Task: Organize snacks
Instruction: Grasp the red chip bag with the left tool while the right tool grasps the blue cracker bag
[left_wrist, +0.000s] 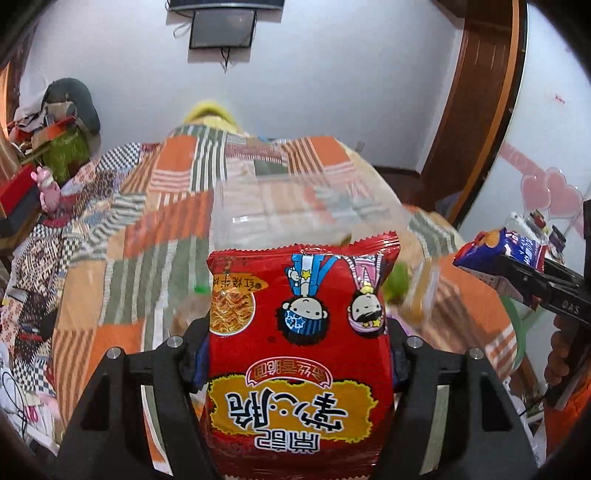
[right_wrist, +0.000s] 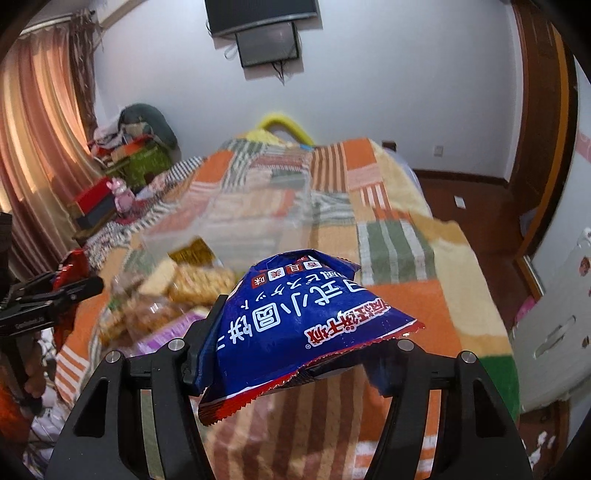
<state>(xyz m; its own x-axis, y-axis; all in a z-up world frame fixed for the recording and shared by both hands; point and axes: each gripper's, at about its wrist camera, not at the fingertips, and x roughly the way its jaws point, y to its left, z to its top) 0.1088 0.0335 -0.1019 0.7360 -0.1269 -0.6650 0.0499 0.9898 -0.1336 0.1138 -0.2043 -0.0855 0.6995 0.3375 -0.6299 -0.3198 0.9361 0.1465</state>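
Note:
My left gripper (left_wrist: 297, 354) is shut on a red noodle snack bag (left_wrist: 299, 332) with cartoon faces, held upside down above the bed. It also shows at the left edge of the right wrist view (right_wrist: 72, 275). My right gripper (right_wrist: 295, 350) is shut on a blue biscuit bag (right_wrist: 299, 317), held above the bed; it appears at the right of the left wrist view (left_wrist: 506, 251). A clear plastic box (right_wrist: 255, 218) stands on the bed ahead of both grippers. Several loose snack packs (right_wrist: 177, 291) lie beside it.
A patchwork bedspread (left_wrist: 155, 221) covers the bed. Boxes and a pink toy (right_wrist: 123, 197) sit at the far left by the curtain (right_wrist: 40, 147). A wooden door frame (left_wrist: 476, 110) and a white cabinet (right_wrist: 554, 314) stand on the right.

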